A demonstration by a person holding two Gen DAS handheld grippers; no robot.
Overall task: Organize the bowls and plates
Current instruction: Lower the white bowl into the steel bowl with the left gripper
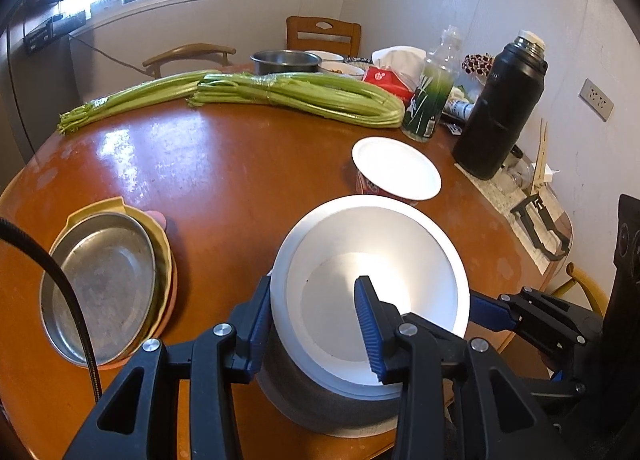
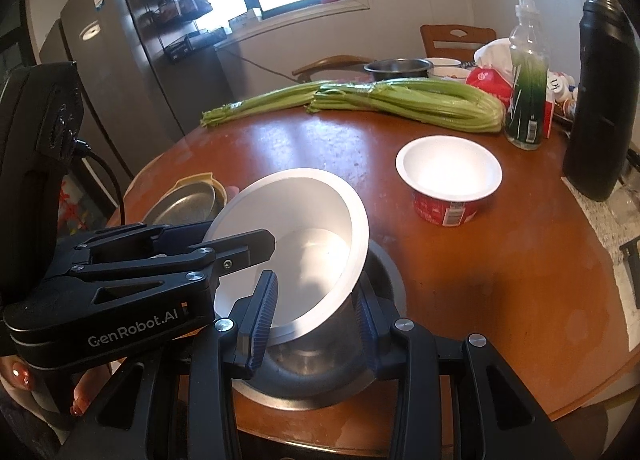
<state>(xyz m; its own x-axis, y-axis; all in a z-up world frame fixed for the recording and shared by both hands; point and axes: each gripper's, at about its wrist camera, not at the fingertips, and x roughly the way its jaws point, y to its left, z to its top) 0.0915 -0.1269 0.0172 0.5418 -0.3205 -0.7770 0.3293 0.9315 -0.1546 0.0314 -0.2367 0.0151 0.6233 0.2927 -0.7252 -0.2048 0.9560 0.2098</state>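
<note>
- White bowl (image 1: 372,292) held tilted over a grey metal bowl (image 2: 316,364) at the near counter (image 1: 224,179) edge; both grippers clamped on it.
- Left gripper (image 1: 316,324) pinches the white bowl's near-left wall: one finger outside, one inside.
- Right gripper (image 2: 316,312) closed on the opposite wall, one finger inside, one outside and mostly hidden behind the bowl.
- Step in hand, judged: nesting the white bowl into the grey metal bowl. White bowl's bottom looks already partly inside it, rim well tilted up.
- Next move likely calls for levelling the white bowl, lowering until it seats, then freeing both grips without dragging the grey bowl off the counter edge.
- Left of that: plate stack (image 1: 108,284), metal plate on top, yellow one under it, an orange-pink one at the bottom; three visible, maybe more hidden.
- Beyond: red paper bowl (image 2: 448,179) with white inside, upright, apart from the rest, not yet stacked.
- Count of bowls up front: three (white, grey metal, red paper).
- Far side: two celery bunches (image 1: 296,99), one black flask (image 1: 500,107), one clear bottle (image 1: 432,91), one steel pot (image 1: 286,61), a couple of dishes behind it, count unclear.
</note>
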